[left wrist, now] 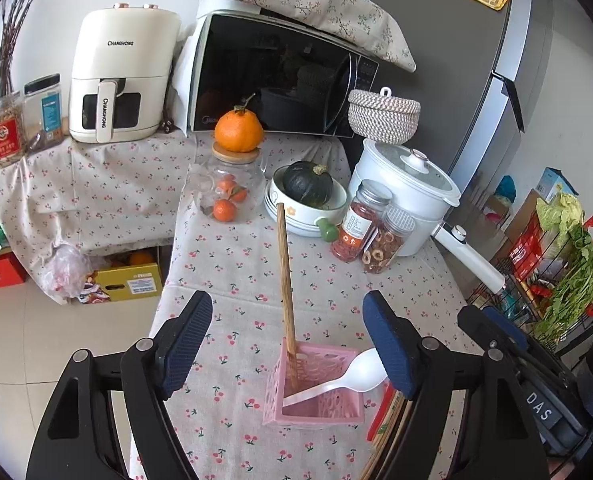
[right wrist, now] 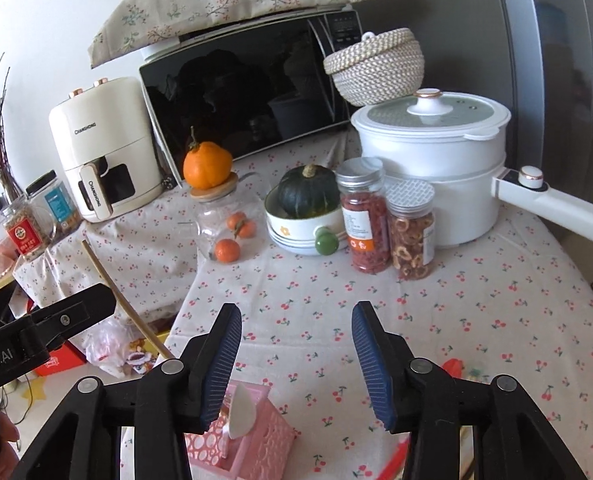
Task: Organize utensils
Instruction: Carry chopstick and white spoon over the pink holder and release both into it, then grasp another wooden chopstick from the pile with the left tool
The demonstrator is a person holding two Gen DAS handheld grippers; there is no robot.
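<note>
Cherry-printed cloth point(left wrist: 232, 240) is spread over the bench, behind which a grey refrigerator point(left wrist: 456, 60) and a white wall are seen. One pink holder point(left wrist: 316, 384) is stood near the front edge; one wooden chopstick point(left wrist: 286, 272) is leaned upright in it and one white spoon point(left wrist: 348, 374) is laid across its rim. More chopsticks point(left wrist: 388, 424) are glimpsed beside it, uncounted. Along the back edge are counted one microwave point(left wrist: 276, 76), one air fryer point(left wrist: 120, 76), one white pot point(left wrist: 404, 192), one woven basket point(left wrist: 382, 114), one glass jar point(left wrist: 228, 184) and two lidded jars point(left wrist: 372, 228). Both jaws are spread with nothing gripped: the left hand-held gripper point(left wrist: 286, 340) wide above the holder, the right hand-held gripper point(right wrist: 296, 364) about half.
</note>
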